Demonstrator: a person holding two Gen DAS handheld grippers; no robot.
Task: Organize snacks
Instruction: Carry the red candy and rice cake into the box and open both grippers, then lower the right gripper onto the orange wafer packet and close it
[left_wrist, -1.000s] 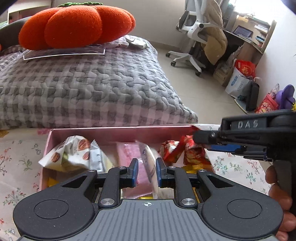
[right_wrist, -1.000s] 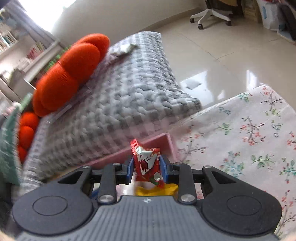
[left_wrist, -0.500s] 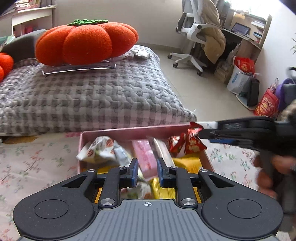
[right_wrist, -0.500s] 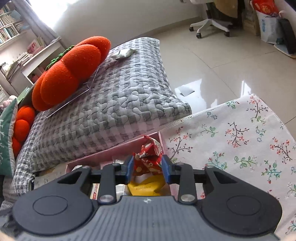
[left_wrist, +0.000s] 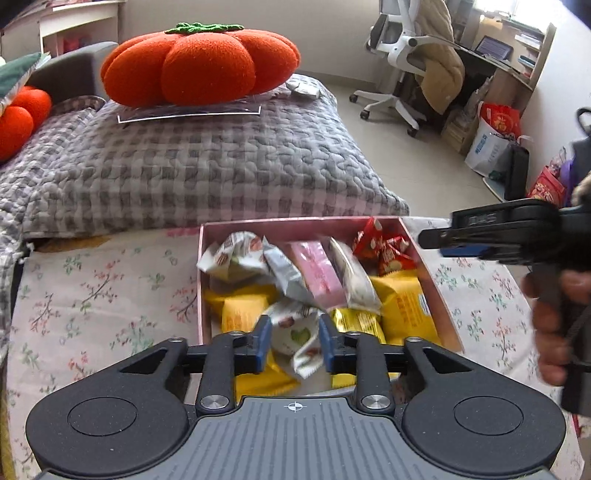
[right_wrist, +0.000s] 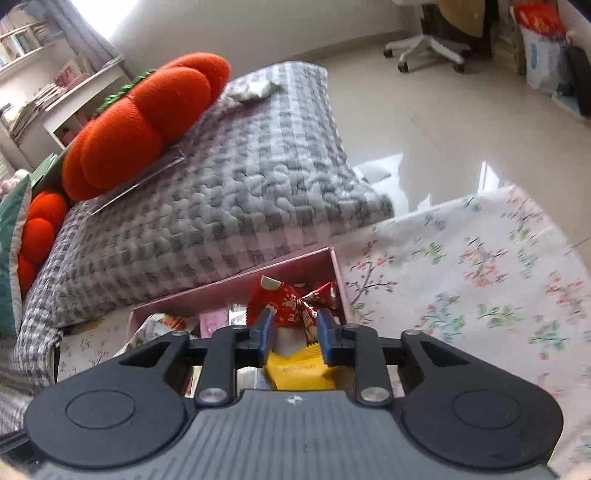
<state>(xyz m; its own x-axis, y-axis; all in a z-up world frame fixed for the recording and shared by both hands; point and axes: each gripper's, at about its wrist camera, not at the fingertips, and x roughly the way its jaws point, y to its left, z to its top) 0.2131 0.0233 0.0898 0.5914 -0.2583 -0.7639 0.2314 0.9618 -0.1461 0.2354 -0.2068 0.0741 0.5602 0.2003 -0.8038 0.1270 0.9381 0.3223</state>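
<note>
Floral tabletop (left_wrist: 92, 295): pink box (left_wrist: 295, 223) of snacks. Left gripper (left_wrist: 293, 341) opening, empty; right gripper (right_wrist: 293, 332) clamps red packet (right_wrist: 286, 306), its hand (left_wrist: 550, 317) visible left view only.

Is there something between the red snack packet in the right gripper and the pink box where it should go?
Nothing visible blocks it. The right gripper is shut on the red snack packet just above the open pink box, which has no lid on it. Only other snacks lie below, such as a yellow packet.
</note>
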